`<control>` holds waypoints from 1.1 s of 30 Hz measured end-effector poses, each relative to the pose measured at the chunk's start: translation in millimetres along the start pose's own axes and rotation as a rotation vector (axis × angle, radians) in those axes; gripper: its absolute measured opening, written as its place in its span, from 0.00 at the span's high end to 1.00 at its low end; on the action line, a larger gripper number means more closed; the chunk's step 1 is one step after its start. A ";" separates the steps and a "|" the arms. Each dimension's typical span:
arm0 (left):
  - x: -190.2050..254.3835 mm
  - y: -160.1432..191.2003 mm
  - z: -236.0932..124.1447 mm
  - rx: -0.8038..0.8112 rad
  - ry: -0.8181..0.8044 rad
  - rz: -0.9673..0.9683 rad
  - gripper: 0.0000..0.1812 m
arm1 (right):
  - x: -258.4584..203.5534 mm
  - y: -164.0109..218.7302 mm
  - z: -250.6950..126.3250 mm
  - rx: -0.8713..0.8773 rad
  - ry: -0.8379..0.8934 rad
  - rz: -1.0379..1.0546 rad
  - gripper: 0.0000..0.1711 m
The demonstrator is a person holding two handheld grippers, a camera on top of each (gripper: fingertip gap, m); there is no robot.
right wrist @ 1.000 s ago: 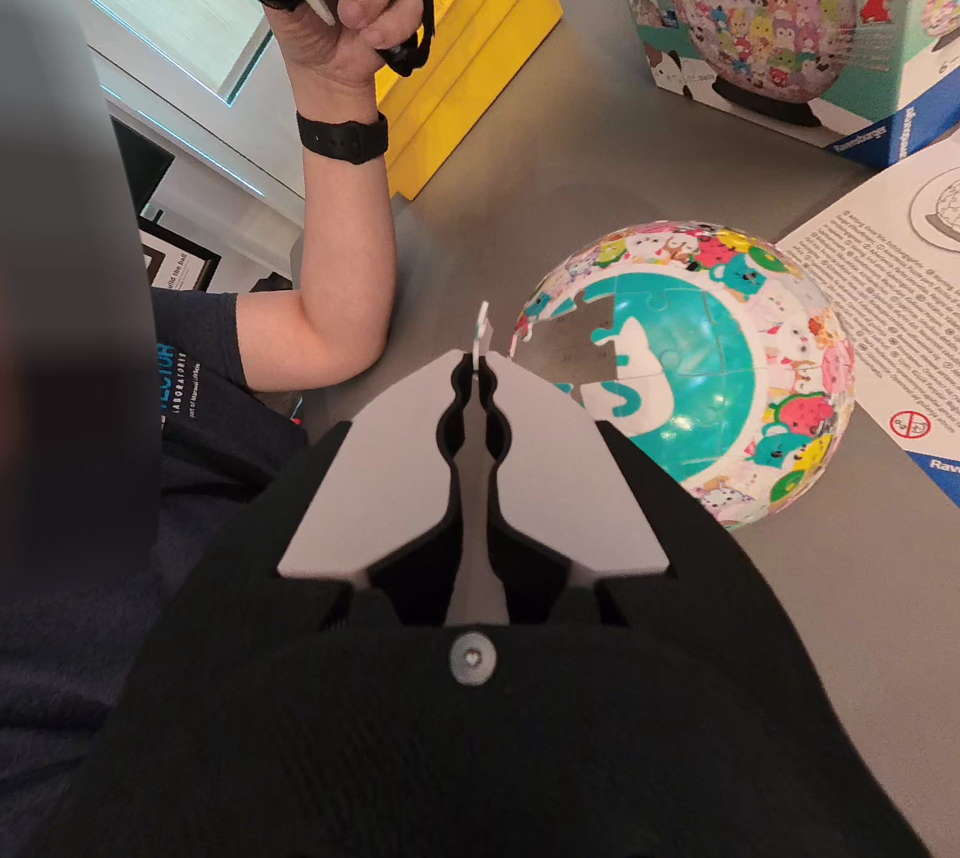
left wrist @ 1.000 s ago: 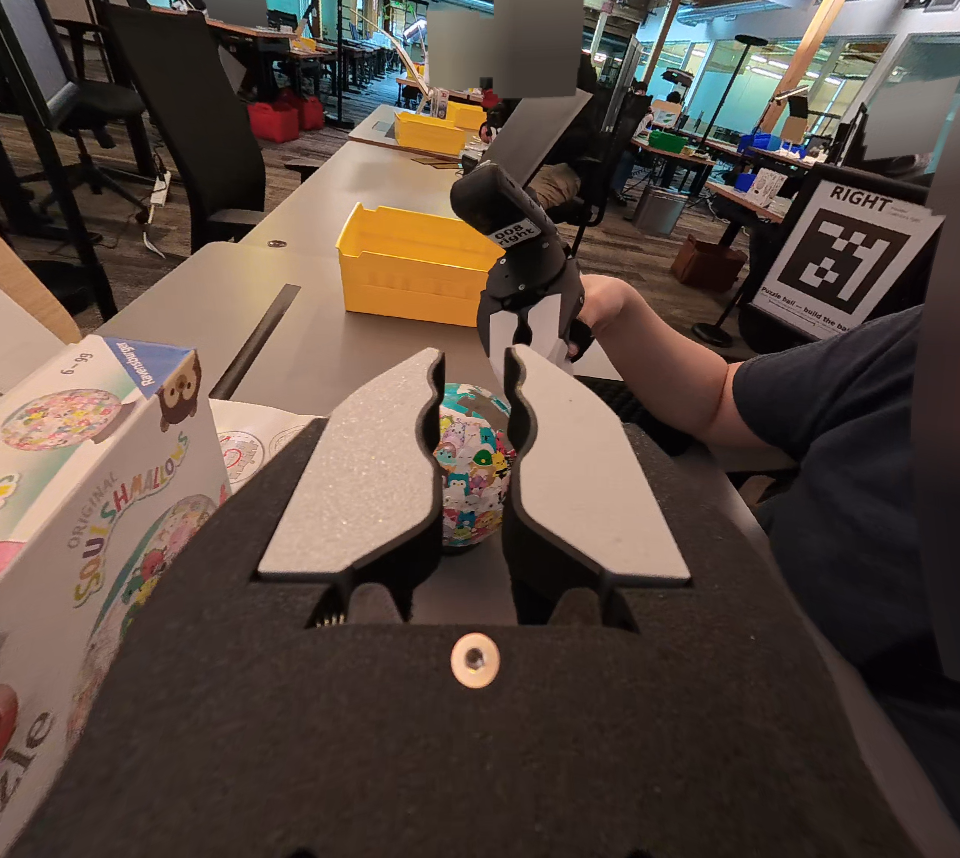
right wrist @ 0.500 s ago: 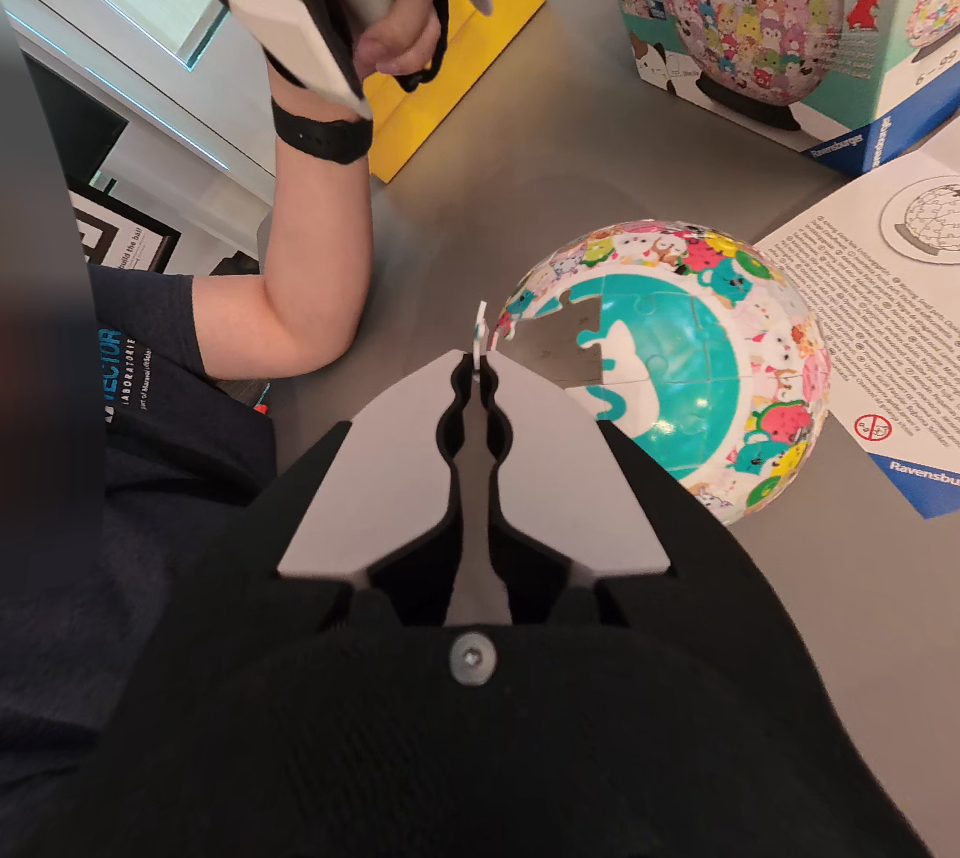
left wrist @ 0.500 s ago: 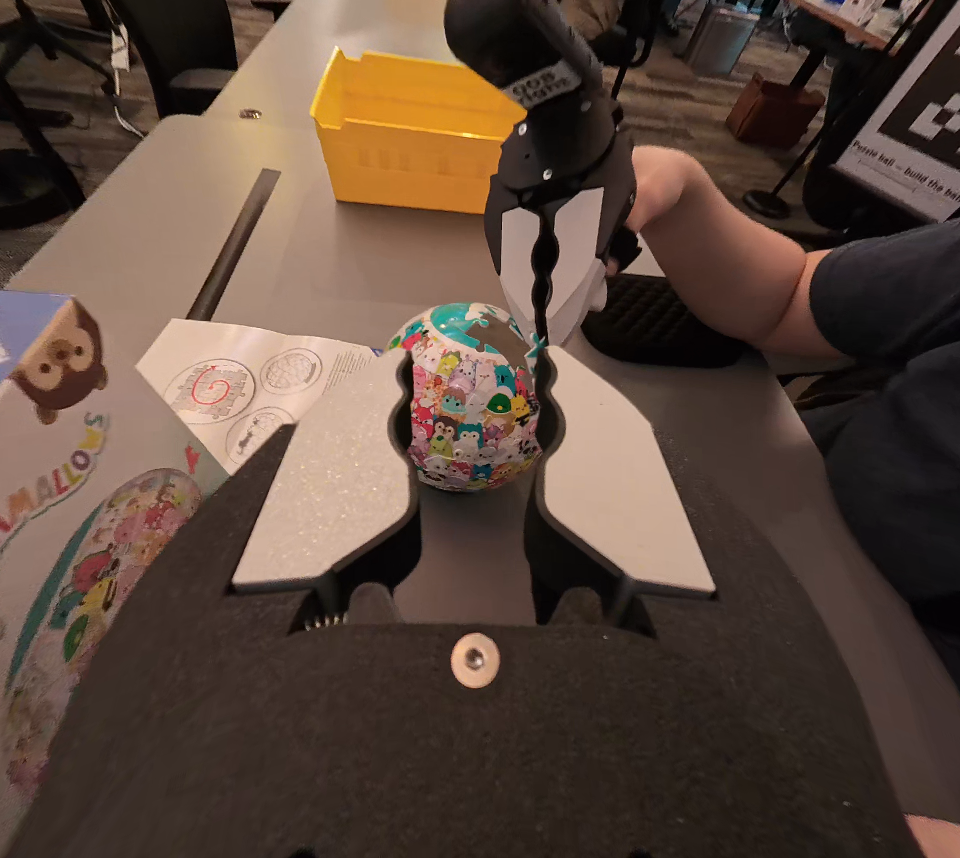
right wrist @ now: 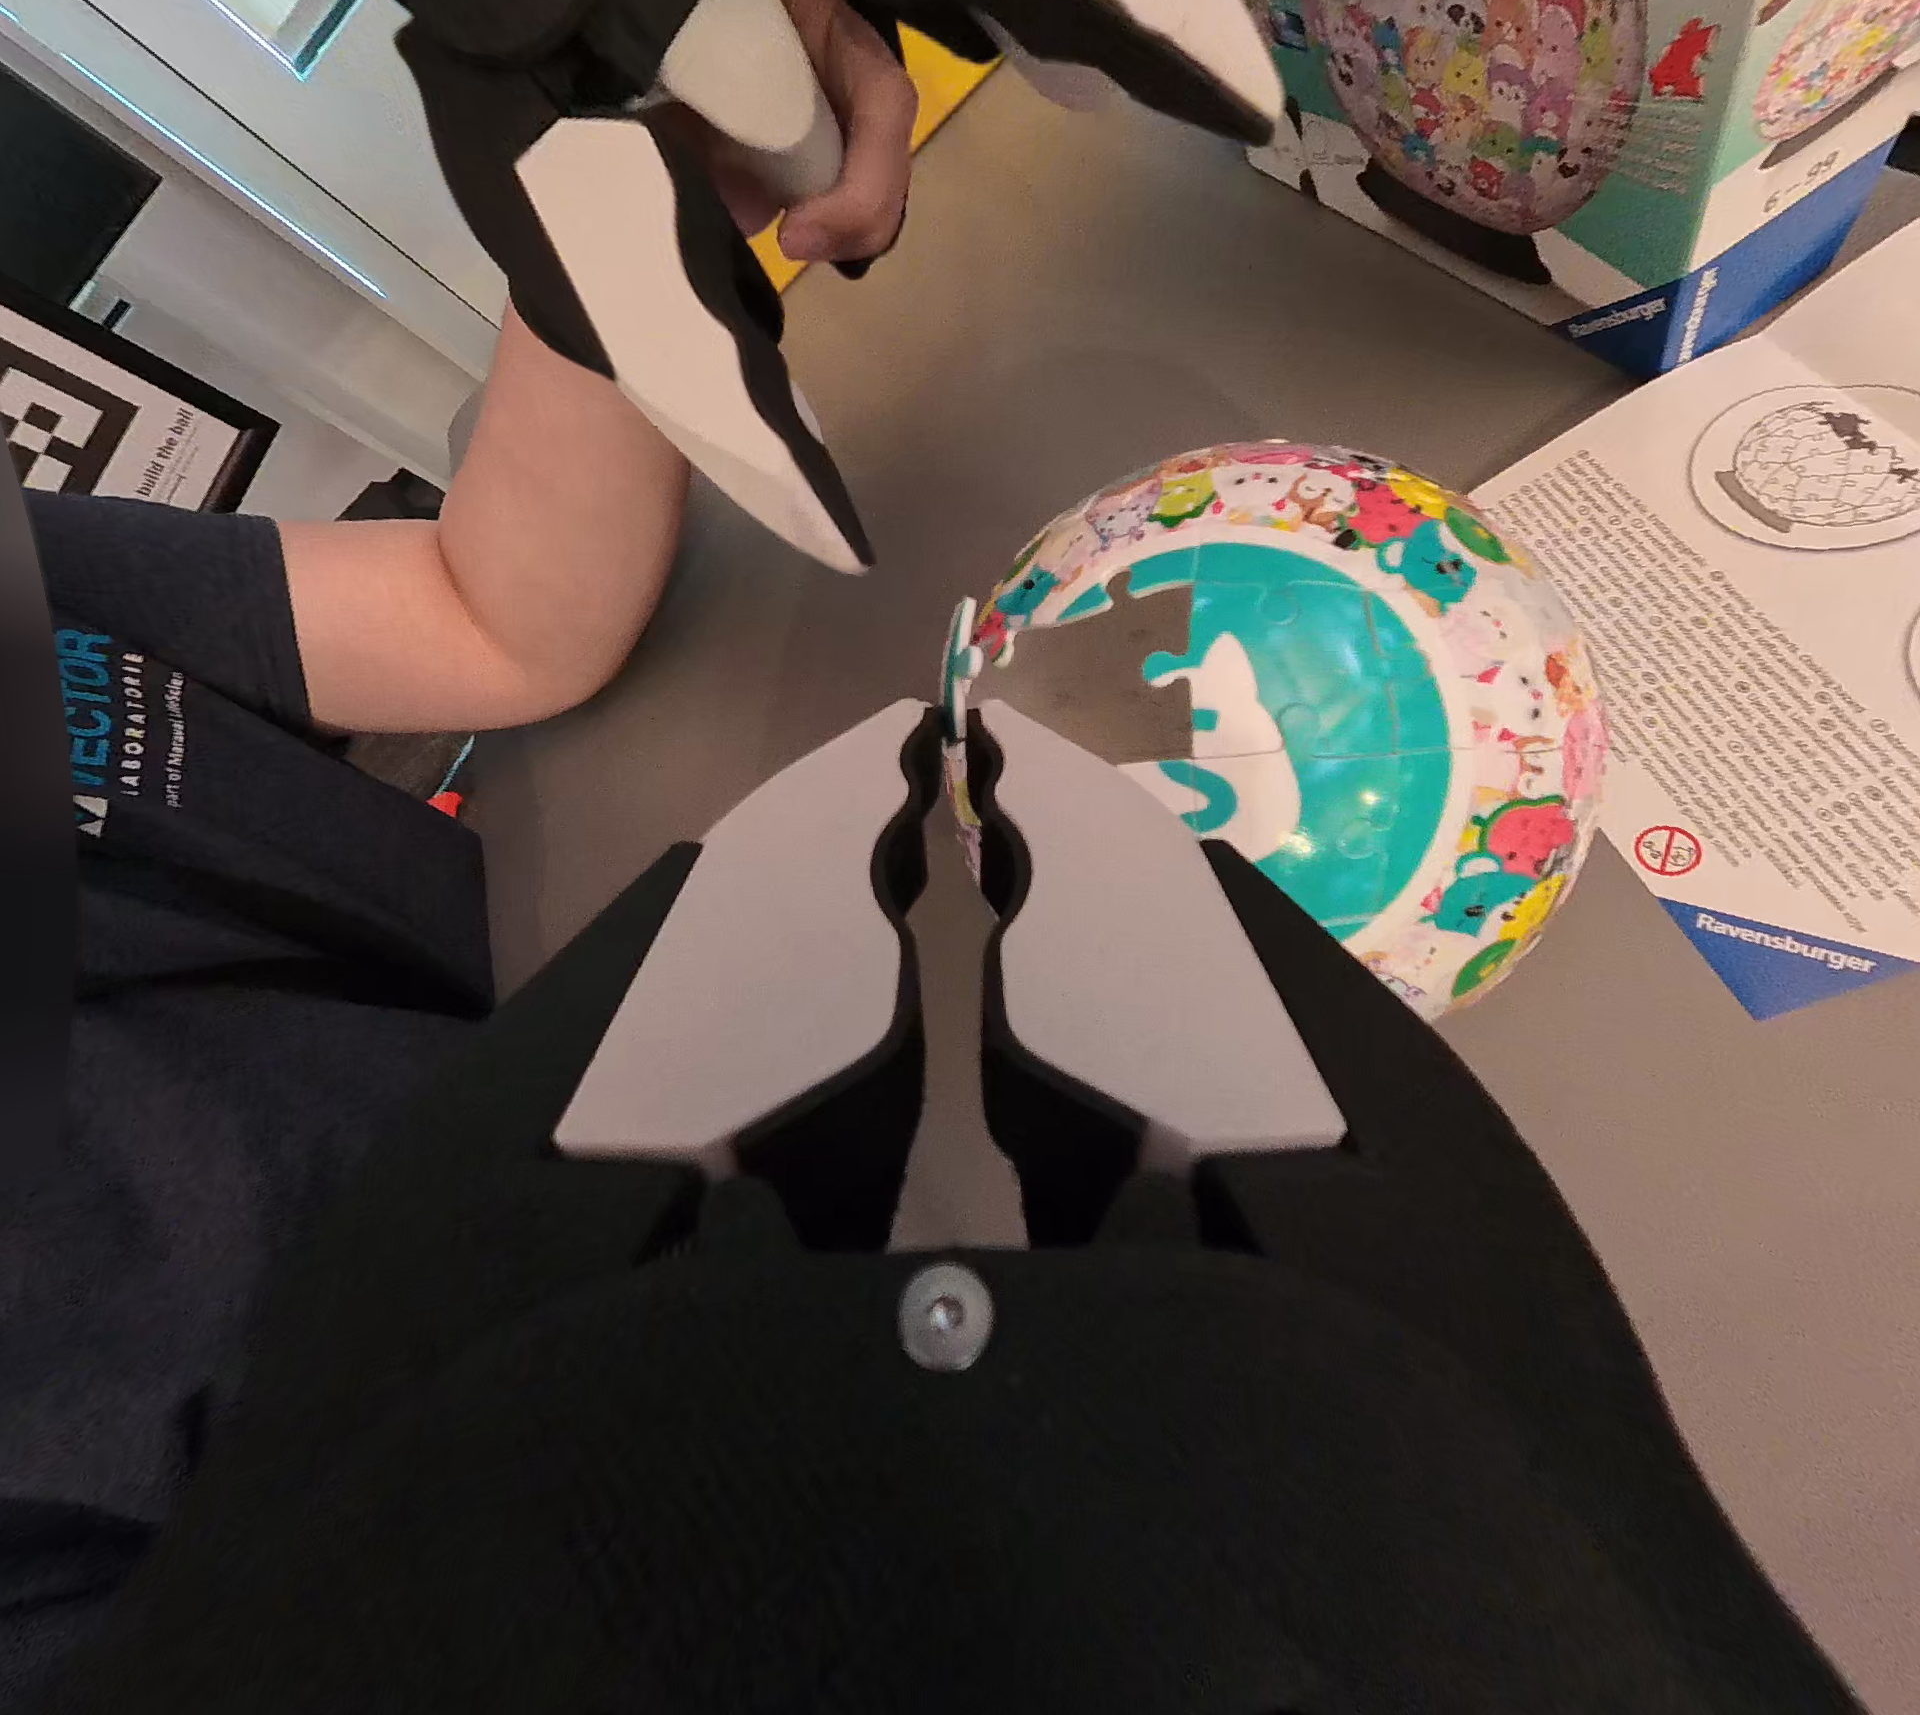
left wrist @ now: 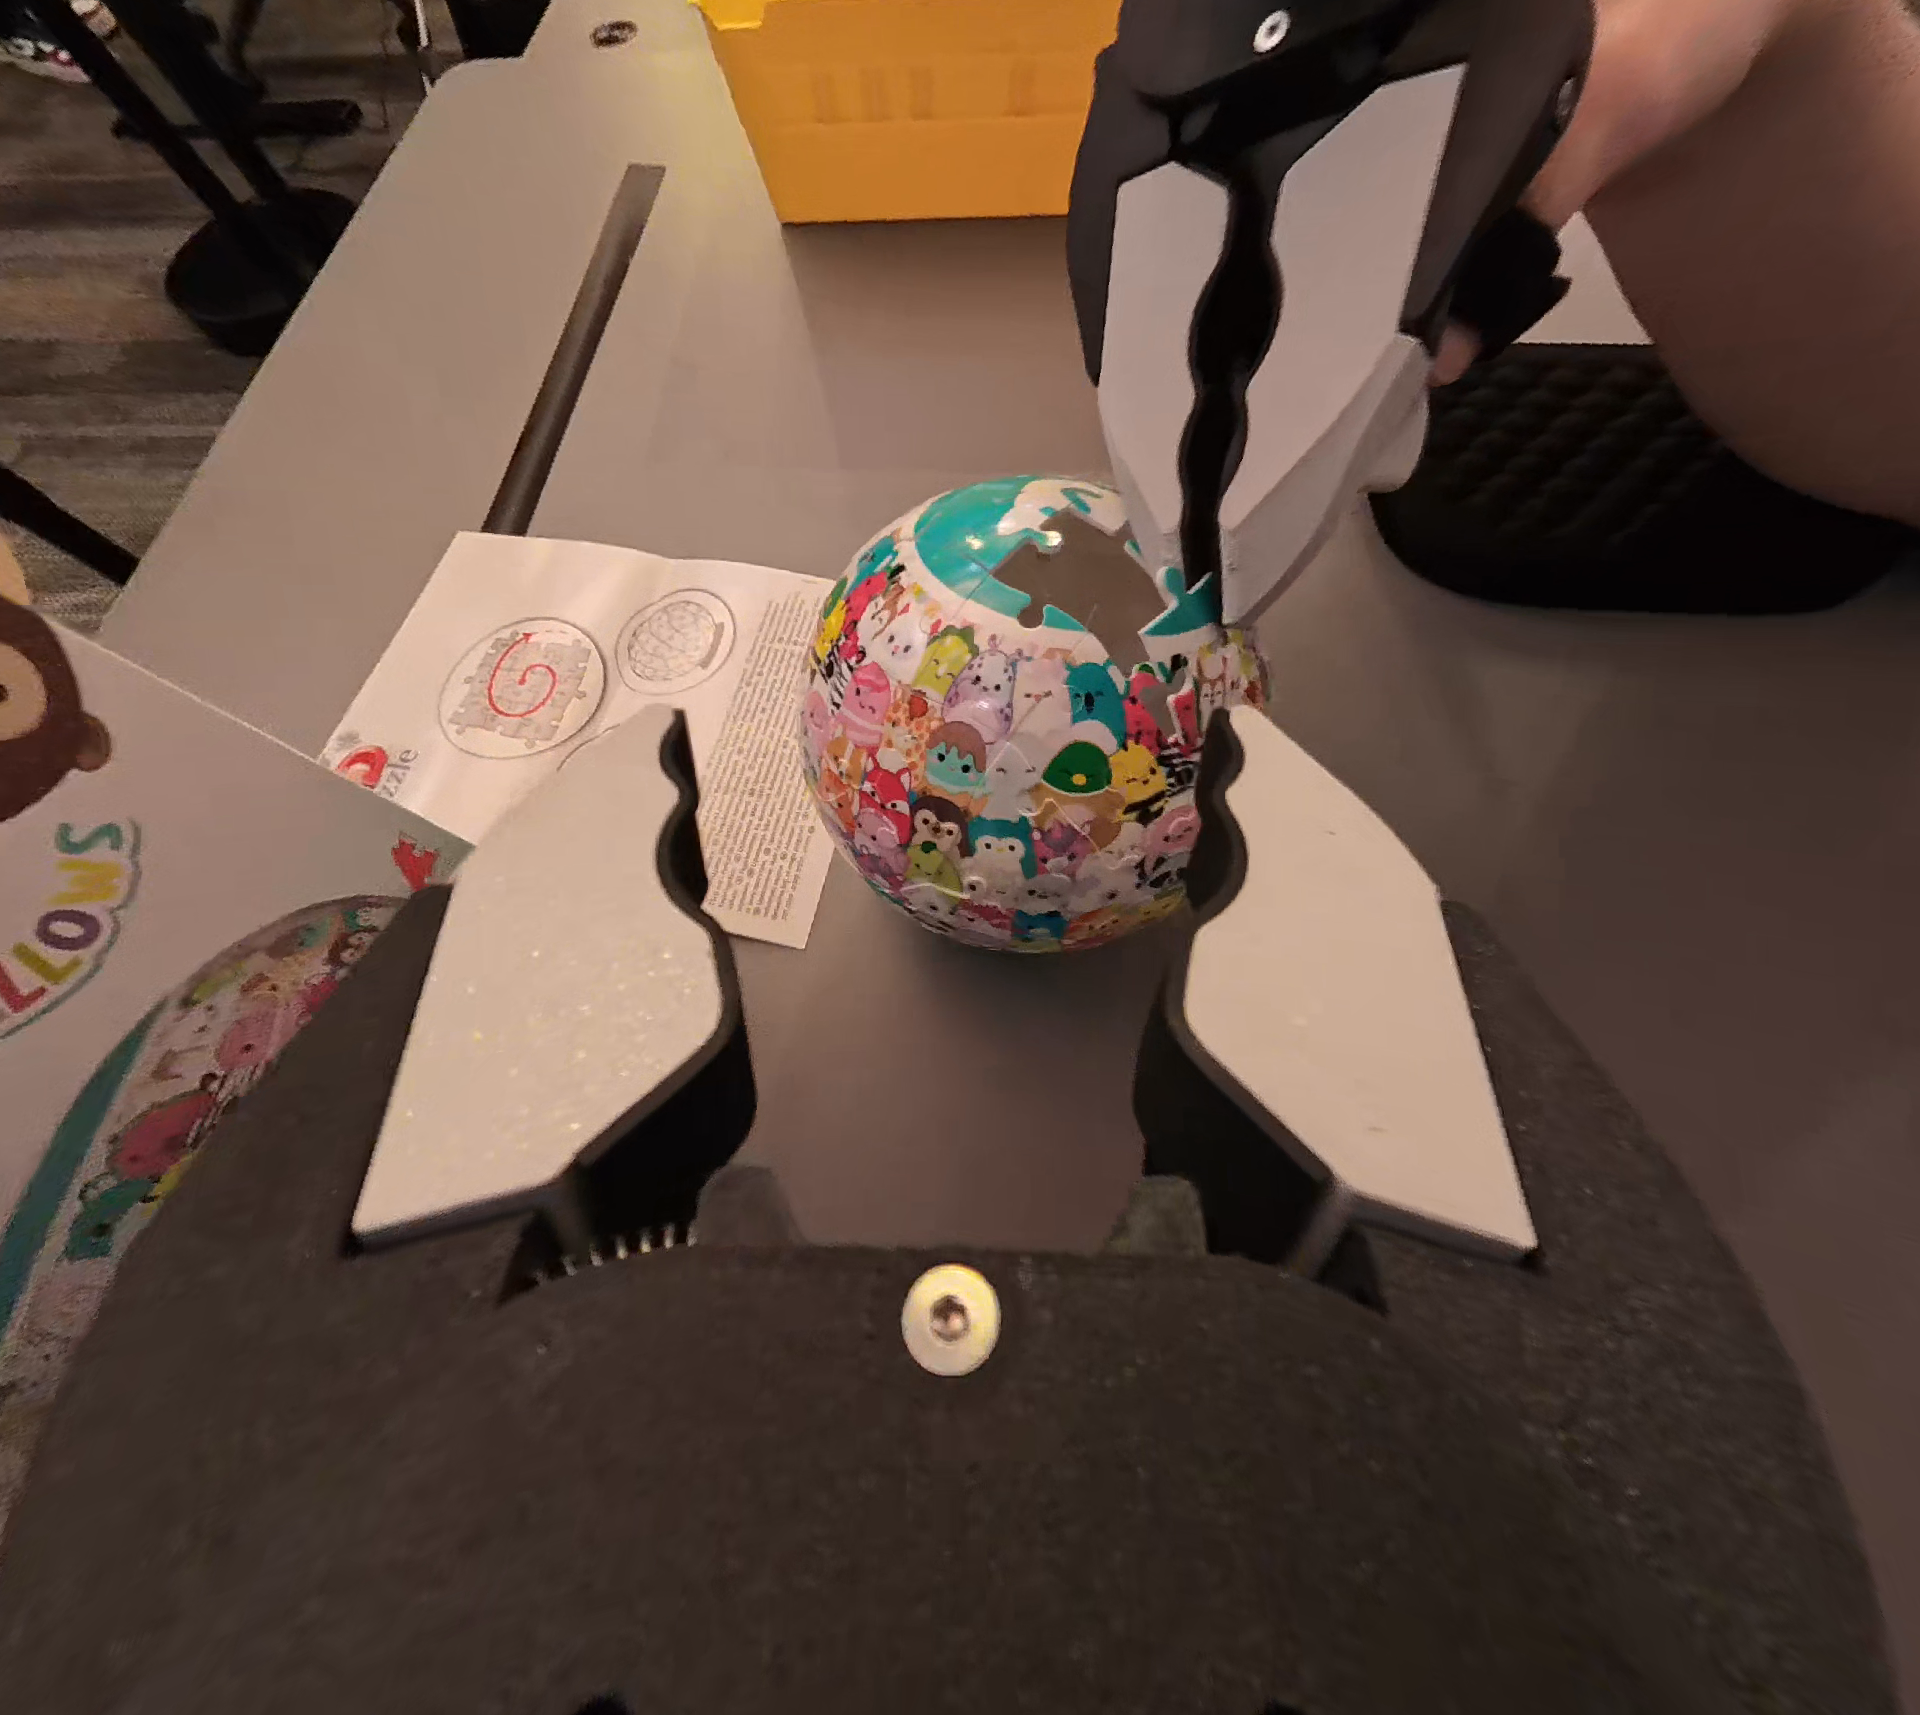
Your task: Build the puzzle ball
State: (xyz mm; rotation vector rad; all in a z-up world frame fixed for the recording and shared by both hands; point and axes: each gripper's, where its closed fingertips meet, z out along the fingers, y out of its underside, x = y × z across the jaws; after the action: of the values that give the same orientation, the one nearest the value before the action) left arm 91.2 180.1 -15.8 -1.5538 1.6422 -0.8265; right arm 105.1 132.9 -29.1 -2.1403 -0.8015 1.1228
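While pinching a small teal-and-white puzzle piece (right wrist: pixel 958 666) edge-on between nearly closed fingertips, right gripper (right wrist: pixel 952 716) poised at the rim of the jagged gap in the puzzle ball (right wrist: pixel 1320 709), piece just touching the ball's edge beside the hole. Seen from the left wrist view, same right gripper (left wrist: pixel 1205 569) pointing steeply down onto the ball's (left wrist: pixel 1023 730) upper right side. Left gripper (left wrist: pixel 940 761) spread wide and released, grasping nothing, its right fingertip (left wrist: pixel 1221 746) just beside the ball's flank, its left fingertip (left wrist: pixel 665 746) apart from the ball and over the instruction sheet (left wrist: pixel 582 668). Ball resting on the grey tabletop (left wrist: pixel 1558 834), mostly assembled, teal cap uppermost with one open hole. Puzzle box (right wrist: pixel 1538 44) standing beyond the ball in the right wrist view, yellow bin (left wrist: pixel 914 13) farther back on the tabletop, black mat (left wrist: pixel 1621 481) under the person's forearm (left wrist: pixel 1766 211).
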 end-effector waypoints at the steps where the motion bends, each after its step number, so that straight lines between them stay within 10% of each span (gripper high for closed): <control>1: -1.4 2.8 2.9 -0.006 -0.014 -0.001 0.48 | 0.0 0.0 -0.2 -0.001 0.003 -0.002 0.97; 33: 7.4 6.6 24.4 -0.017 0.022 -0.023 0.53 | 5.2 -0.3 -2.9 -0.040 0.188 -0.096 0.94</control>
State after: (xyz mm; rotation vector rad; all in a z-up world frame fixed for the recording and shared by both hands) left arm 108.1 173.7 -34.9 -1.5831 1.6540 -0.8465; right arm 109.9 136.3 -30.1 -2.1775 -0.8355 0.8488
